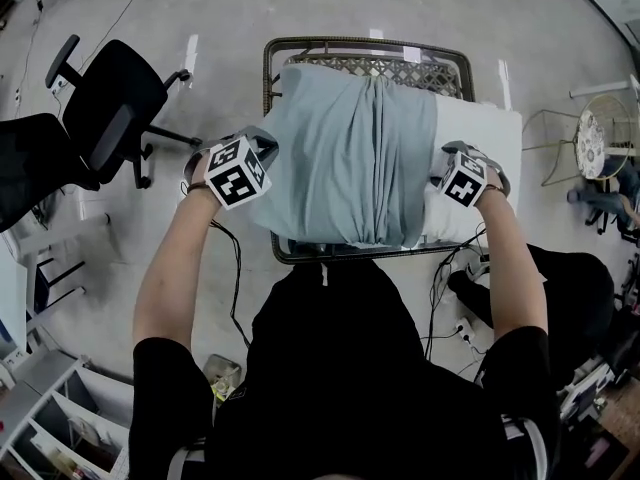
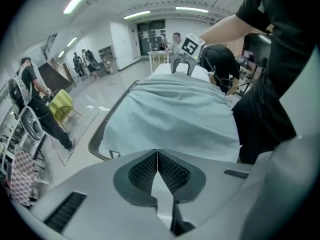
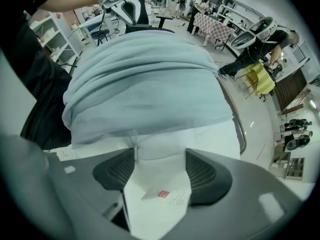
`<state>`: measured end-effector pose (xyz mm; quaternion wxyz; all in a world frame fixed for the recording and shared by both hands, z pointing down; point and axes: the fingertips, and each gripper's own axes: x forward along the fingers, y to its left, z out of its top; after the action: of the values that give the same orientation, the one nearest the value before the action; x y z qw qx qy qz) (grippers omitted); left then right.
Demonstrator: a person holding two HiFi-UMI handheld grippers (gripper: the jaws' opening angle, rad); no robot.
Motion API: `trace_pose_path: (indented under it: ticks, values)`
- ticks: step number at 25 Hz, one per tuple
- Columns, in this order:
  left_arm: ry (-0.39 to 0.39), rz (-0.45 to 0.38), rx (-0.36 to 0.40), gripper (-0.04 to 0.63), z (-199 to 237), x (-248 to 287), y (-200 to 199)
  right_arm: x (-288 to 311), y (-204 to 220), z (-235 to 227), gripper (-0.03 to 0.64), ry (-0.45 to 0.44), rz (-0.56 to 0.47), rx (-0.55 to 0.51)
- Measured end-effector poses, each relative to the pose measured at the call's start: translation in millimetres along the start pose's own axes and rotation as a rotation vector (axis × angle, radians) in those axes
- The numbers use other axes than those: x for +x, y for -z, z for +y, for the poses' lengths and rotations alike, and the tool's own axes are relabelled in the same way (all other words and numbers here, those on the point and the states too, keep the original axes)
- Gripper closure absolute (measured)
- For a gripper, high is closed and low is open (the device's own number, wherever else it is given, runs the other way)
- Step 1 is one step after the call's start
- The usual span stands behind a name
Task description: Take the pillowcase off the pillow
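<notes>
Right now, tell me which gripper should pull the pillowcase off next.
Left. The left gripper is pinched shut on the pillowcase edge; the right gripper clamps the bare white pillow, so it anchors.

A woven, dark-framed stand [image 1: 268, 78] on the grey floor [image 1: 300, 8] carries the white pillow [image 1: 480, 133], half in its pillowcase [image 1: 340, 158].

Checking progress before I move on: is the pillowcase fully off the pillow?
No, the pillowcase covers most of the pillow, leaving only one white end bare.
</notes>
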<state>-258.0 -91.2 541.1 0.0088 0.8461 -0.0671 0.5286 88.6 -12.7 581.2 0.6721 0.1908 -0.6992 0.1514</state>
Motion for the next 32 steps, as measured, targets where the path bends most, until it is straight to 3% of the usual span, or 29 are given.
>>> trace_pose_path:
  ticks: [5, 10, 14, 16, 20, 22, 25, 29, 32]
  values:
    - [-0.054, -0.032, 0.048, 0.575, 47, 8, -54, -24, -5, -33, 0.291, -0.028, -0.074, 0.023]
    - [-0.053, 0.05, 0.133, 0.451, 100, 55, -99, -23, -19, -99, 0.285, -0.058, -0.159, -0.002]
    - [0.078, 0.127, 0.192, 0.362, 117, 96, -115, 15, -10, -123, 0.176, -0.197, -0.075, -0.068]
    - [0.17, 0.166, 0.213, 0.351, 119, 110, -118, 41, -3, -127, 0.117, -0.29, -0.02, -0.097]
    - [0.329, 0.236, 0.181, 0.351, 119, 119, -113, 66, -5, -126, 0.101, -0.46, -0.012, -0.149]
    - [0.339, 0.262, 0.171, 0.34, 127, 114, -108, 62, -6, -119, 0.14, -0.535, -0.036, -0.17]
    - [0.333, 0.27, 0.18, 0.321, 127, 108, -105, 39, -7, -107, 0.299, -0.601, -0.1, -0.22]
    - [0.348, 0.318, 0.34, 0.321, 107, 89, -122, 3, -8, -87, 0.38, -0.55, -0.139, -0.298]
    - [0.391, 0.438, 0.441, 0.321, 92, 70, -119, -26, -17, -74, 0.406, -0.516, -0.198, -0.31]
